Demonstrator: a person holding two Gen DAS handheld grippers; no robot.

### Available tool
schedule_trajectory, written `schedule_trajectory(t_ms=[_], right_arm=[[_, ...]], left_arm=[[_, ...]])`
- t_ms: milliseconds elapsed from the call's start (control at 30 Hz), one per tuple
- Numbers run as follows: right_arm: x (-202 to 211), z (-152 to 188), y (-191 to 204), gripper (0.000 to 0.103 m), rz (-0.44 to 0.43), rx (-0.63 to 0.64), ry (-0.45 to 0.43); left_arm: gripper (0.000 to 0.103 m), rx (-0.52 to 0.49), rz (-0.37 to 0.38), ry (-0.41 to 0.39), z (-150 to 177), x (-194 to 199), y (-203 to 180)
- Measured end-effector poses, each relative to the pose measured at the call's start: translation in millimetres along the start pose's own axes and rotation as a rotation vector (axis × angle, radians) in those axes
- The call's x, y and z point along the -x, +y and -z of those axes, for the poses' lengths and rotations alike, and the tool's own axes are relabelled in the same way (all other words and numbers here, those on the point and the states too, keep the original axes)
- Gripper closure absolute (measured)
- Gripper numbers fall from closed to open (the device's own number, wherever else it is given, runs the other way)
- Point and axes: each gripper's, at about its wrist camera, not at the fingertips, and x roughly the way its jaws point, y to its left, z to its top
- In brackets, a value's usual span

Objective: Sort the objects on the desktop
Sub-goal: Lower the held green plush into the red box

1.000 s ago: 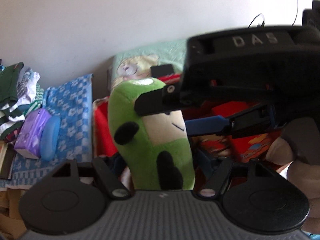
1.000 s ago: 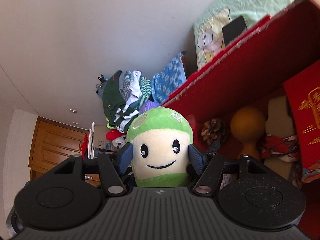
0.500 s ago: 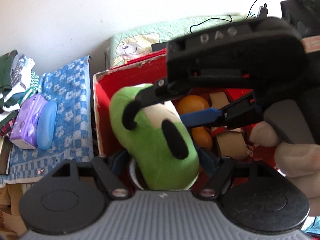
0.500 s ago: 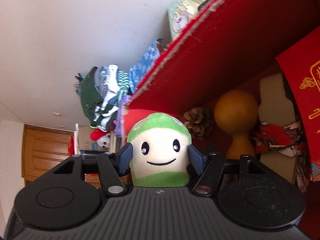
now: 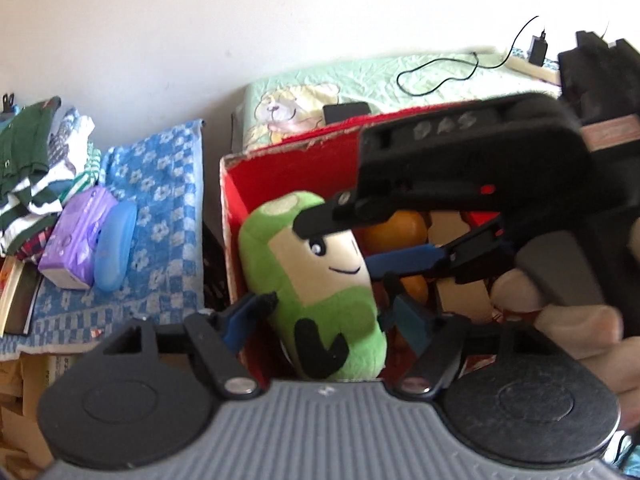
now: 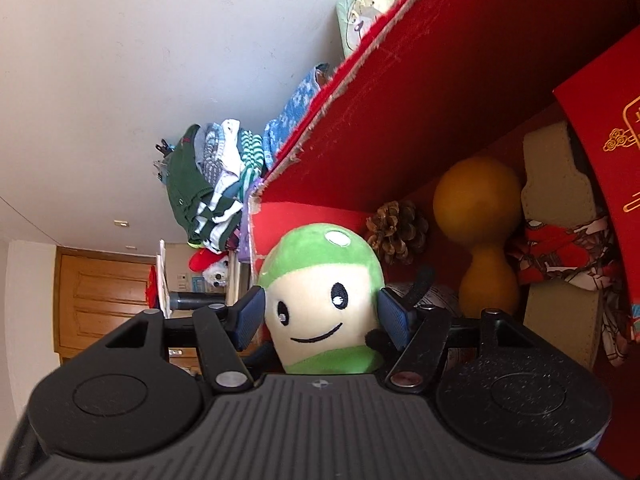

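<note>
Green plush toy (image 5: 320, 280) now sits low inside the red box (image 5: 280, 168), at its left end near the corner wall; a second ago it was held upright above the rim, half a second ago tilting over the edge. In the right wrist view the right gripper (image 6: 320, 316) is clamped on the plush head, both blue pads pressing its cheeks just under the green cap. The left gripper (image 5: 324, 316) has spread: its blue pads (image 5: 248, 316) stand clear on either side of the plush body, whereas earlier they bracketed it closely, so the left grip looks released. Box contents beside the toy: pine cone (image 6: 396, 232), yellow gourd (image 6: 480, 236), a red envelope with gold print (image 6: 604, 148), patterned red cloth (image 6: 568, 252). Outside the box, on the blue checked cloth (image 5: 160, 200), lie a purple tissue pack (image 5: 76, 236) and a blue oval case (image 5: 116, 244). Judgement: the placement step is nearly complete; the toy appears to rest against the box wall, but whether its base touches the floor is hidden. Remaining: right gripper lets go and lifts out without snagging the pine cone.
</note>
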Motion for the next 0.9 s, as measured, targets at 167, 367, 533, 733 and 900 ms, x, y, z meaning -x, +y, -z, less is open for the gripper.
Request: schedule_trajectory(t_ms=[167, 367, 533, 733, 900], right_arm=[[10.2, -0.1, 3.7, 0.037, -0.019, 0.012, -0.031], [25.1, 3.2, 6.4, 0.037, -0.007, 0.034, -0.083], [39.4, 8.8, 11.8, 0.037, 0.062, 0.096, -0.137], [50.7, 21.7, 14.1, 0.037, 0.176, 0.181, -0.194], [54.6, 29.7, 10.1, 0.037, 0.261, 0.22, -0.221]], left_arm=[[0.028, 0.024, -0.009, 0.017, -2.6, -5.2, 3.3], [0.024, 0.04, -0.02, 0.013, -6.8, -2.9, 0.4], [0.023, 0.048, -0.053, 0.015, -10.9, -1.4, -4.7], [0.023, 0.064, -0.062, 0.036, -11.4, -1.0, -11.8], [0.023, 0.066, -0.097, 0.041, -8.2, -0.1, -19.1]])
